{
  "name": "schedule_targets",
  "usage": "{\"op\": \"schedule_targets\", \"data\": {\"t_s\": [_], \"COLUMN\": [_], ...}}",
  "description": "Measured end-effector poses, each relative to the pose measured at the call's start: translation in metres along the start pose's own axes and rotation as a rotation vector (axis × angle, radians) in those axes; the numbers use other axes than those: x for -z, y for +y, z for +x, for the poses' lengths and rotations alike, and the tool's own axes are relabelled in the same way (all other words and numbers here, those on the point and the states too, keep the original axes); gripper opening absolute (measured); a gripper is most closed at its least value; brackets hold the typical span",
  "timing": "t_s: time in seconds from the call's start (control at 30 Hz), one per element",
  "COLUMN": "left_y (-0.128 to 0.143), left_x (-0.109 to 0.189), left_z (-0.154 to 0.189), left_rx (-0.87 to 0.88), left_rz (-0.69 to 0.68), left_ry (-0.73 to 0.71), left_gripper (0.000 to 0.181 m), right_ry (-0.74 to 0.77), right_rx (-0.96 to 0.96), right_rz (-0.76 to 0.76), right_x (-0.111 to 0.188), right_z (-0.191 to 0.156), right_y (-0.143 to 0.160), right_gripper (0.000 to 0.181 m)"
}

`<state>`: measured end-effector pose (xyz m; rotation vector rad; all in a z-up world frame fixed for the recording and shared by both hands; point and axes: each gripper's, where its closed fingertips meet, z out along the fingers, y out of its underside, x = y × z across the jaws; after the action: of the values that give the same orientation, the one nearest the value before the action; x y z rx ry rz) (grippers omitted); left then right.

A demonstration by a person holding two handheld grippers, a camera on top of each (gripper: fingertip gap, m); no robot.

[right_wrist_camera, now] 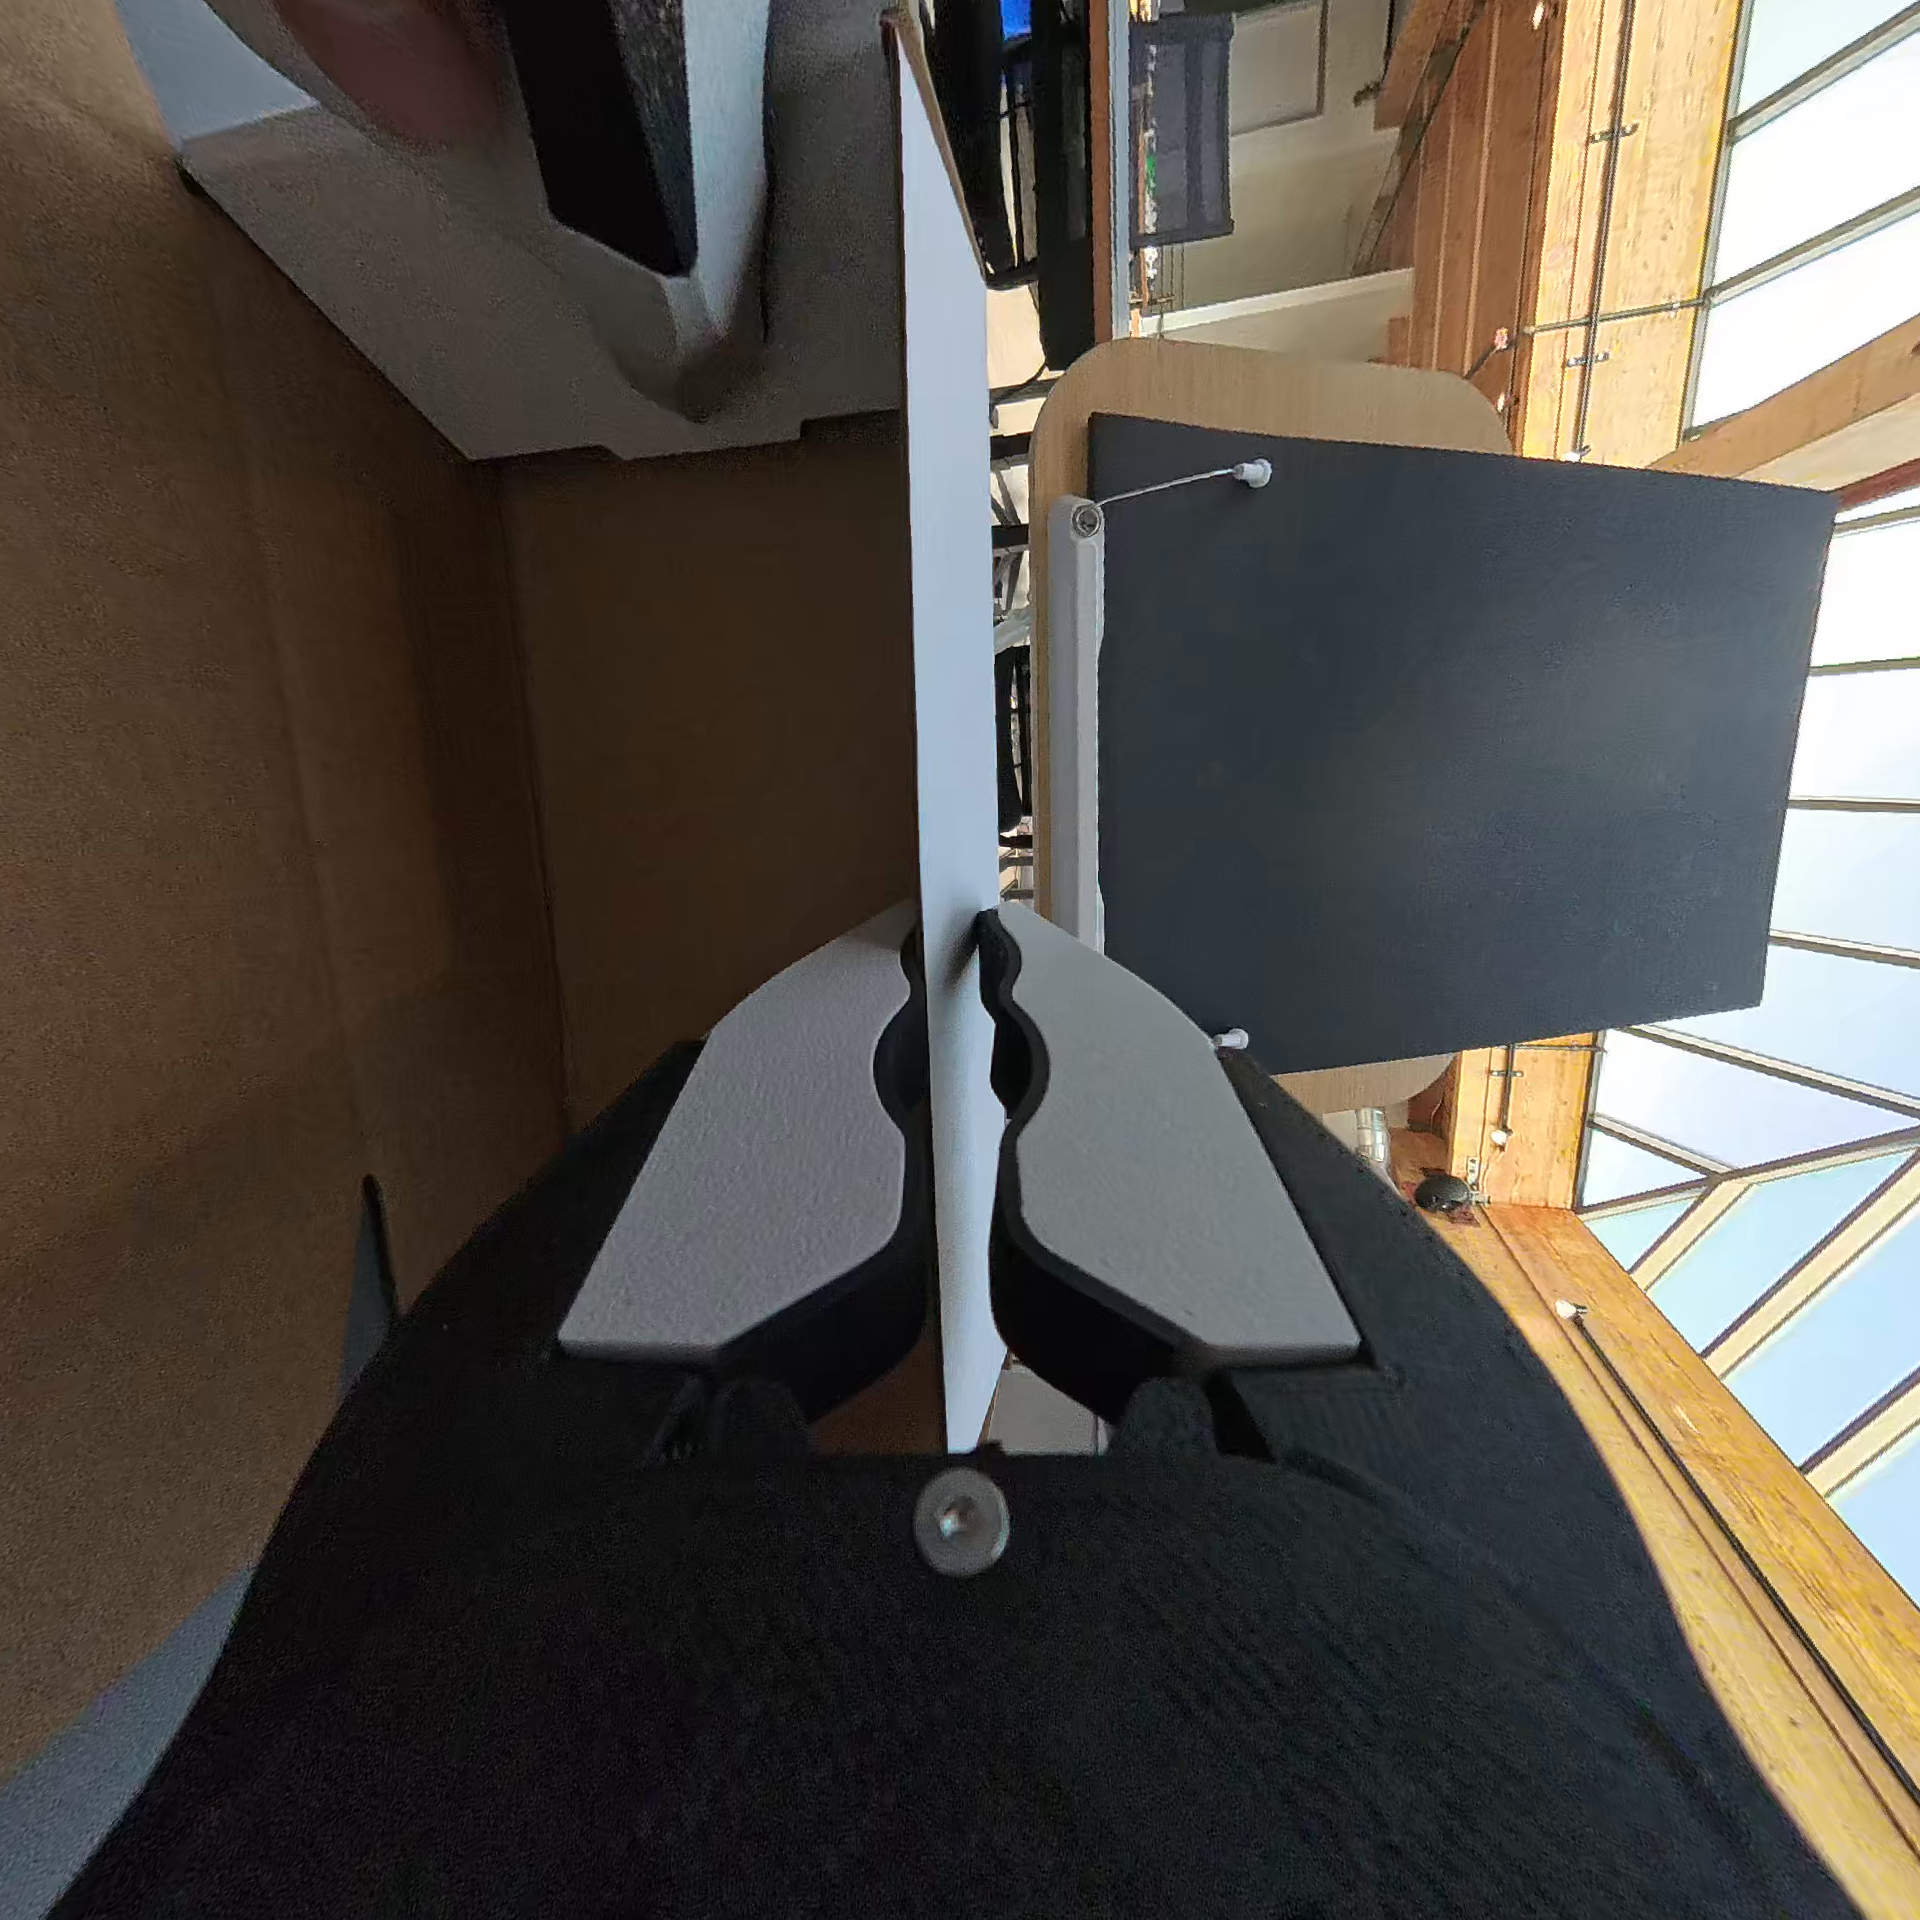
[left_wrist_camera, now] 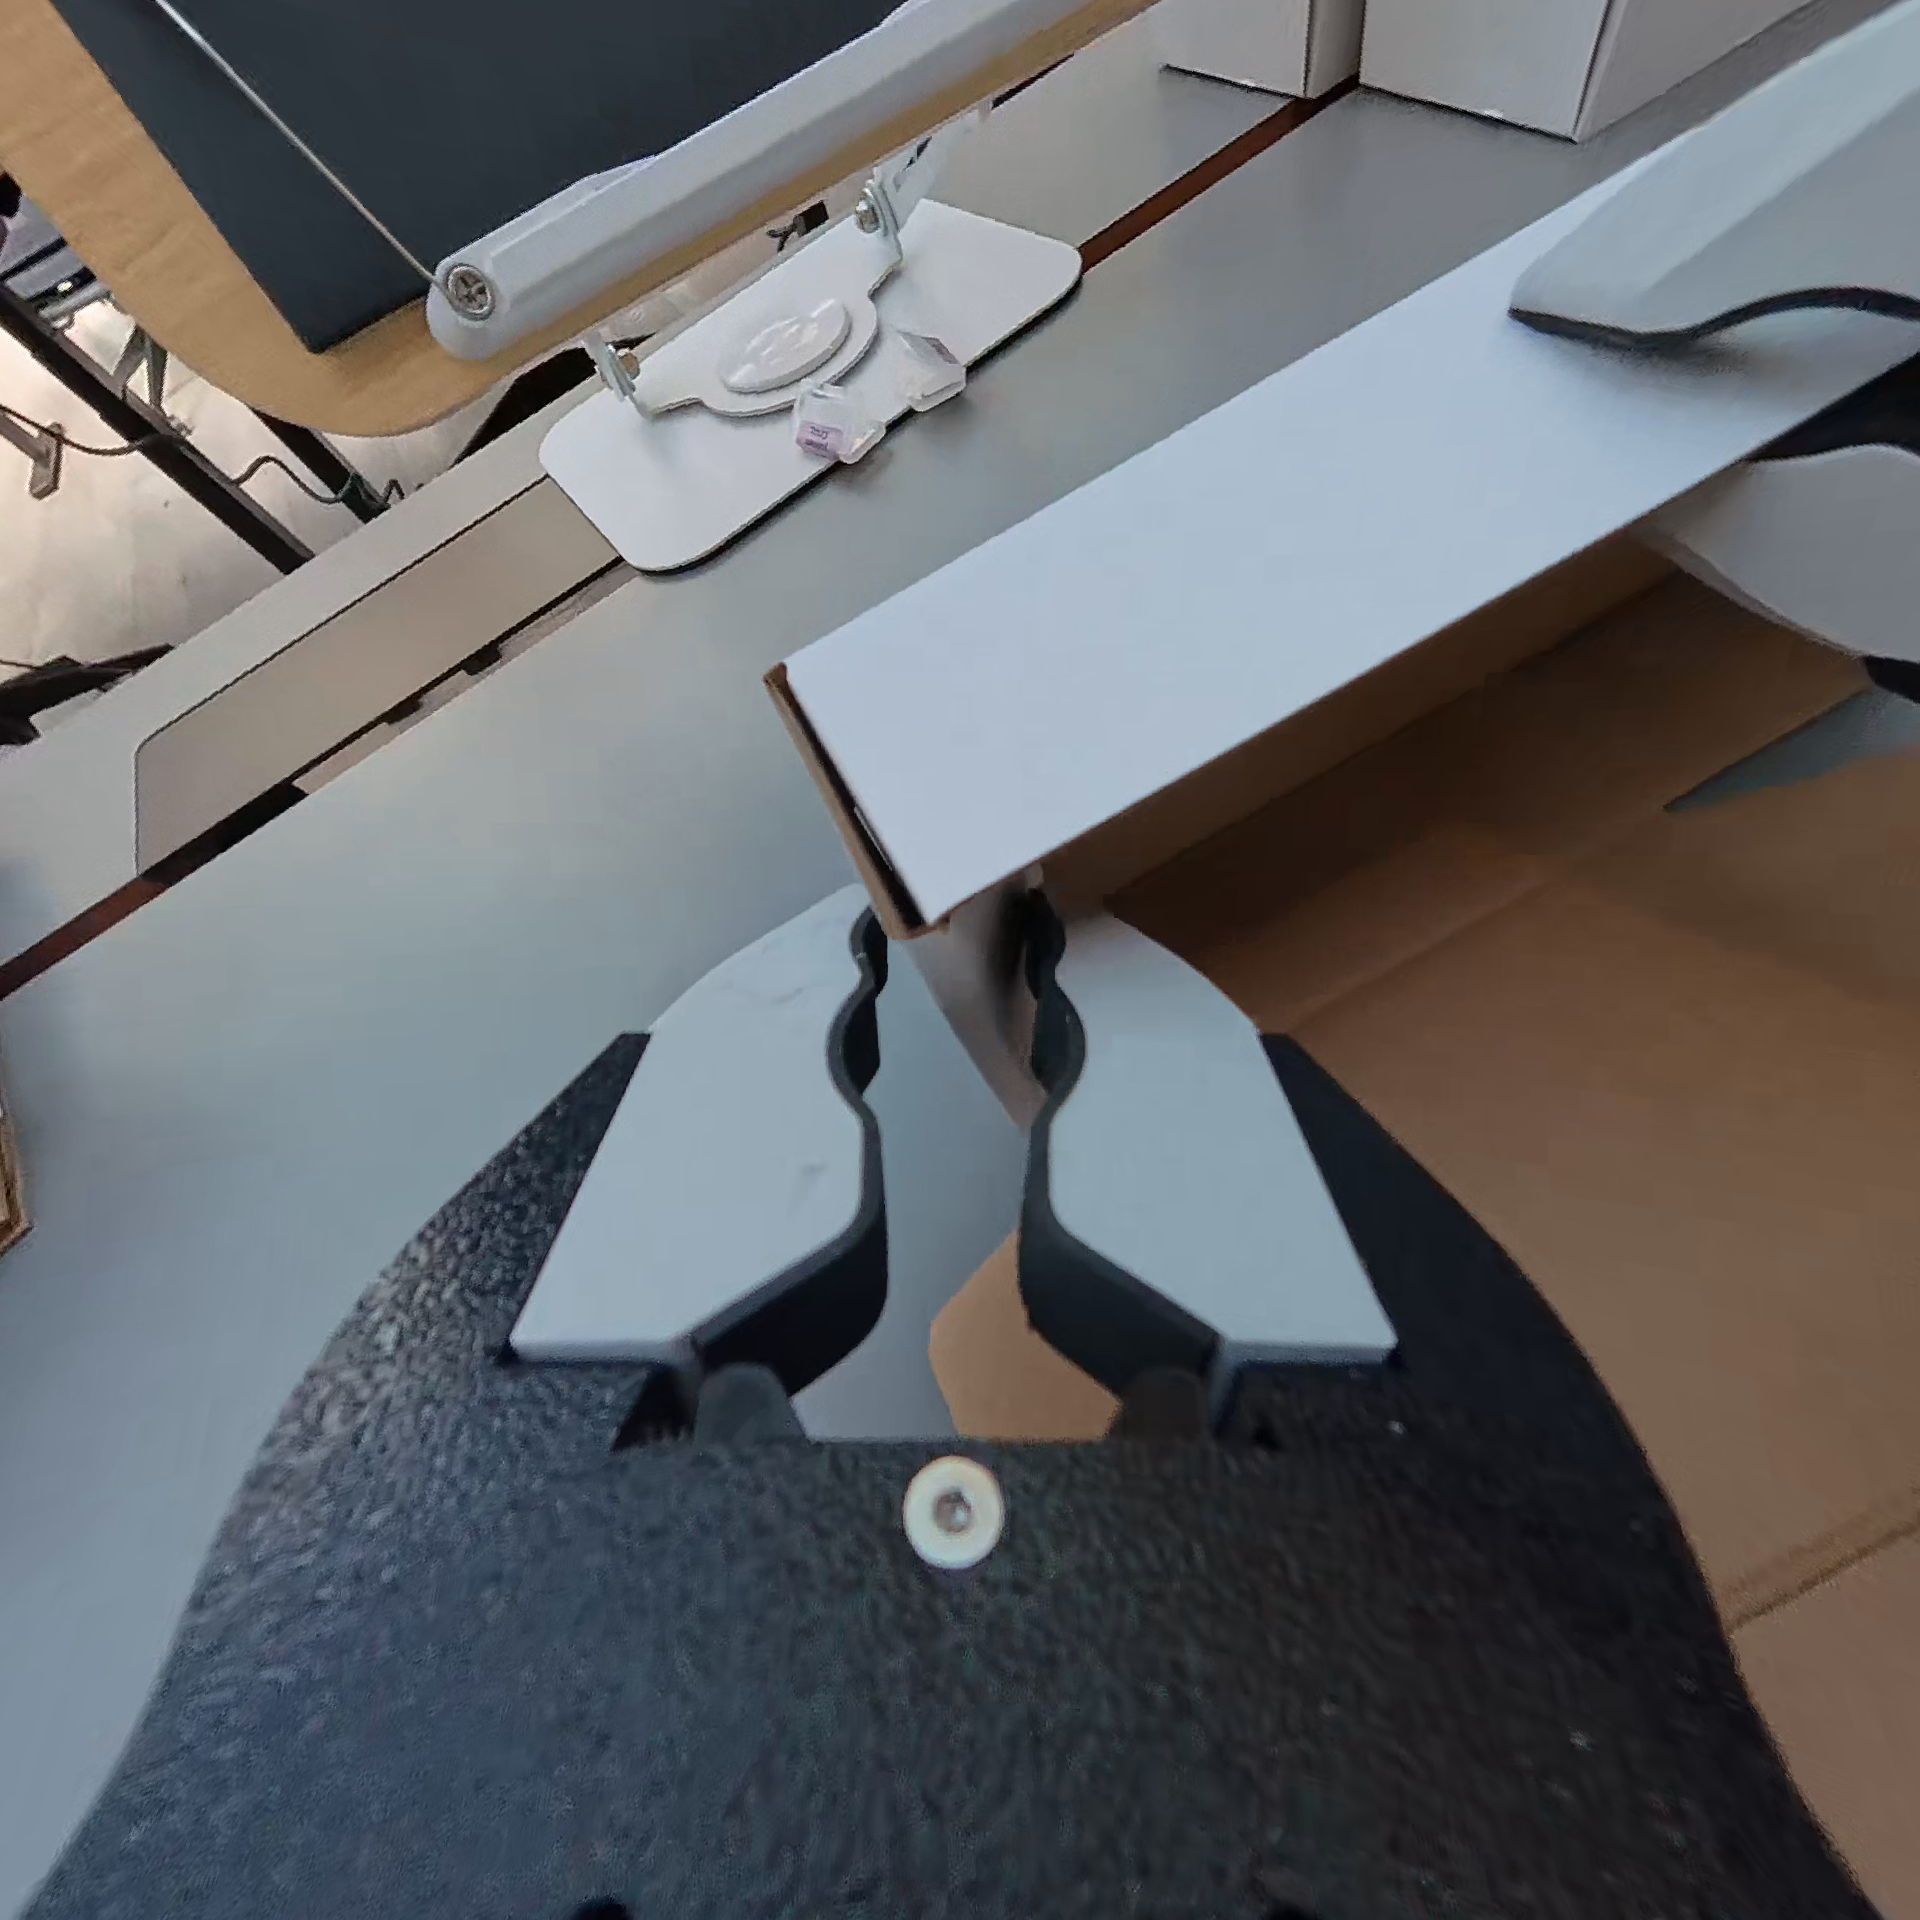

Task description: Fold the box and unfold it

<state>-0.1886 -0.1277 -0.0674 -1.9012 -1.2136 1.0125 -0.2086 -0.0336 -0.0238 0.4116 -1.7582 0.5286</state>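
Observation:
The box is a cardboard blank, white outside and brown inside [left_wrist_camera: 1558, 1195], lying on the grey table [left_wrist_camera: 416, 1039]. Its long white wall [left_wrist_camera: 1247, 582] is raised and tilts over the brown base. My left gripper [left_wrist_camera: 954, 925] is open, its fingers either side of a short end flap [left_wrist_camera: 987, 1008] at the wall's near corner; the flap touches only the right finger. My right gripper [right_wrist_camera: 951, 925] is shut on the white wall [right_wrist_camera: 945, 623], seen edge-on, and also shows at the wall's far end in the left wrist view [left_wrist_camera: 1766, 260]. The left gripper shows in the right wrist view [right_wrist_camera: 665, 208].
A black panel on a wooden board [left_wrist_camera: 364, 125] stands on a white arm and base plate [left_wrist_camera: 810, 436] at the back of the table. White boxes [left_wrist_camera: 1507, 62] sit at the back right. In the right wrist view the same black panel [right_wrist_camera: 1455, 727] is beyond the wall.

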Motion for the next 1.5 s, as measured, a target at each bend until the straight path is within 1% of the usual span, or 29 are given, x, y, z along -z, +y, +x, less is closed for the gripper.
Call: {"op": "schedule_targets", "data": {"t_s": [0.03, 0.1, 0.17, 0.23, 0.3, 0.33, 0.4, 0.43, 0.47, 0.57, 0.6, 0.67, 0.7, 0.73, 0.77, 0.8, 0.87, 0.93, 1.0, 1.03, 1.13, 1.23, 1.3, 1.4, 1.47, 1.5], "left_y": [-0.002, -0.003, -0.003, -0.002, -0.002, -0.002, -0.002, -0.002, -0.003, -0.003, -0.003, -0.003, -0.003, -0.002, -0.002, -0.002, -0.002, -0.002, -0.002, -0.001, 0.01, 0.012, 0.012, 0.012, 0.013, 0.014], "left_x": [-0.003, -0.008, -0.01, -0.011, -0.011, -0.011, -0.012, -0.012, -0.012, -0.011, -0.011, -0.012, -0.012, -0.012, -0.012, -0.012, -0.012, -0.012, -0.012, -0.011, -0.01, -0.009, -0.009, -0.008, -0.007, -0.006], "left_z": [-0.002, -0.007, -0.009, -0.012, -0.015, -0.015, -0.015, -0.014, -0.014, -0.014, -0.014, -0.013, -0.014, -0.014, -0.014, -0.014, -0.014, -0.014, -0.013, -0.013, -0.01, -0.011, -0.011, -0.011, -0.014, -0.014], "left_rx": [0.025, 0.085, 0.209, 0.303, 0.302, 0.319, 0.395, 0.404, 0.38, 0.336, 0.335, 0.358, 0.366, 0.37, 0.368, 0.369, 0.374, 0.371, 0.372, 0.377, 0.376, 0.365, 0.357, 0.36, 0.369, 0.376], "left_rz": [-0.003, -0.022, -0.033, -0.005, 0.013, 0.022, 0.035, 0.041, 0.049, 0.054, 0.052, 0.055, 0.054, 0.053, 0.053, 0.052, 0.052, 0.05, 0.05, 0.049, -0.017, -0.025, -0.026, -0.02, -0.022, -0.022], "left_ry": [-0.019, -0.08, -0.105, -0.147, -0.223, -0.239, -0.221, -0.214, -0.22, -0.257, -0.261, -0.245, -0.241, -0.241, -0.243, -0.243, -0.241, -0.246, -0.247, -0.244, -0.214, -0.217, -0.225, -0.228, -0.247, -0.248], "left_gripper": [0.026, 0.019, 0.014, 0.007, 0.005, 0.005, 0.005, 0.005, 0.005, 0.006, 0.006, 0.005, 0.006, 0.006, 0.006, 0.006, 0.006, 0.006, 0.006, 0.007, 0.007, 0.007, 0.006, 0.006, 0.006, 0.006], "right_ry": [-0.007, -0.019, -0.021, -0.007, 0.02, 0.026, 0.018, 0.006, -0.01, -0.12, -0.153, -0.233, -0.25, -0.255, -0.252, -0.238, -0.211, -0.196, -0.259, -0.265, -0.24, -0.188, -0.12, 0.034, 0.11, 0.133], "right_rx": [-0.018, -0.038, -0.019, -0.008, 0.008, -0.006, -0.025, -0.017, -0.002, 0.062, 0.046, -0.059, -0.139, -0.218, -0.284, -0.332, -0.355, -0.333, -0.316, -0.312, -0.274, -0.258, -0.25, -0.2, -0.208, -0.201], "right_rz": [0.01, 0.001, -0.015, -0.042, -0.057, -0.055, -0.049, -0.052, -0.058, -0.066, -0.061, 0.002, 0.067, 0.124, 0.166, 0.189, 0.178, 0.12, 0.057, 0.03, 0.003, 0.0, -0.002, 0.046, 0.037, 0.009], "right_x": [0.0, -0.001, 0.0, 0.002, 0.002, 0.003, 0.003, 0.003, 0.004, 0.007, 0.011, 0.024, 0.03, 0.036, 0.038, 0.037, 0.026, 0.011, 0.0, -0.003, -0.004, -0.005, -0.001, 0.022, 0.04, 0.046], "right_z": [0.0, 0.0, 0.0, -0.001, -0.001, -0.002, -0.002, -0.003, -0.004, -0.016, -0.016, -0.012, -0.006, 0.003, 0.011, 0.018, 0.023, 0.02, 0.005, 0.0, -0.004, -0.005, -0.001, 0.009, 0.015, 0.017], "right_y": [0.0, 0.001, -0.001, -0.002, -0.003, -0.003, -0.003, -0.003, -0.002, -0.001, -0.002, -0.013, -0.023, -0.031, -0.037, -0.041, -0.042, -0.038, -0.036, -0.035, -0.034, -0.034, -0.036, -0.037, -0.024, -0.013], "right_gripper": [0.008, 0.009, 0.008, 0.008, 0.008, 0.009, 0.009, 0.011, 0.013, 0.036, 0.037, 0.029, 0.019, 0.007, 0.0, 0.0, 0.0, 0.001, 0.0, 0.0, 0.0, 0.0, 0.0, 0.0, 0.0, 0.0]}}
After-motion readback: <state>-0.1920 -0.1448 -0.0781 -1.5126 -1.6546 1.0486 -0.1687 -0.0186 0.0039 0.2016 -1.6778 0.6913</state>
